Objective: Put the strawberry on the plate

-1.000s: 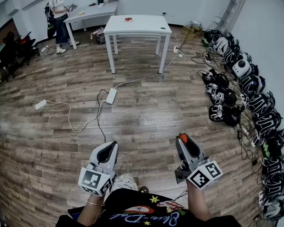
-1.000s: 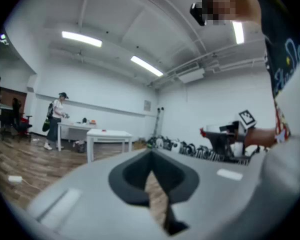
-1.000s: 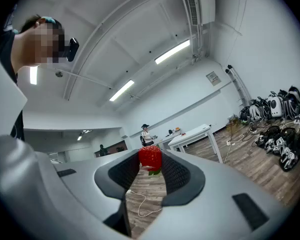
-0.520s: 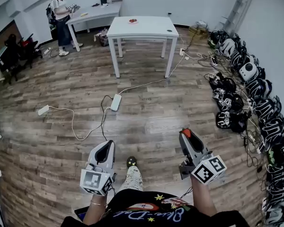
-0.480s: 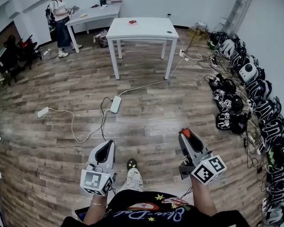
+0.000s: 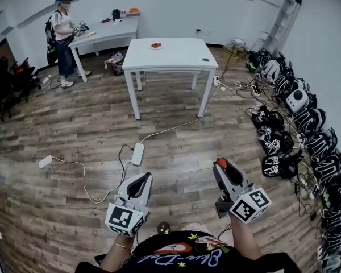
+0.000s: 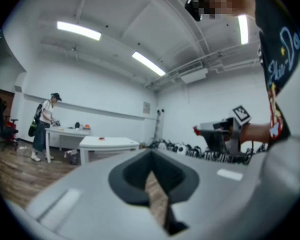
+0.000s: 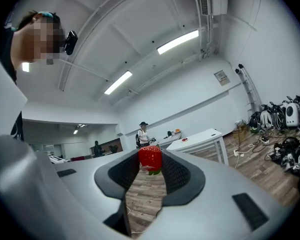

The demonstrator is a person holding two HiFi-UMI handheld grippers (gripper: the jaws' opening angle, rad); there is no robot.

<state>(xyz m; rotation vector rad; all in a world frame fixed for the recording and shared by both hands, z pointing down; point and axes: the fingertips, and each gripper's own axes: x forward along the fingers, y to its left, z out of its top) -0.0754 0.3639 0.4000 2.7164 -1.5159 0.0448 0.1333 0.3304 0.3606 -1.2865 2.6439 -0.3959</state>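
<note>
Standing over a floor (image 6: 96,112) of grey-brown wood-grain planks, glossy in patches. Trailing across those planks, a thin pale cable and a white oblong power strip (image 6: 137,152). Lining the right-hand wall, a row of rounded black-and-white helmets (image 6: 298,102) with shiny shells. Facing a white table (image 6: 179,58), flat-topped and smooth, on straight square legs, well apart from both grippers. Bearing near its far edge a small pale round plate (image 6: 156,46) with something red on it, too small to make out.

Pinching the strawberry (image 8: 150,157) at the very tip of the right gripper (image 6: 221,165), in the air above the floor and far from the plate. Showing bright red, blunt and roughly conical, speckled with pale seed pits, with a scrap of green leaf just under it in the right gripper view. Pressing on both flanks of the fruit with dark ribbed pads (image 8: 176,173), parting only as wide as the berry itself. Wearing smooth grey plastic shells, with a cube (image 6: 249,206) of black-and-white square markers at the rear.

Hanging low beside it, the left gripper (image 6: 145,178): bringing its tips together on nothing, leaving only a thin wedge of floor showing between its own dark pads.
</note>
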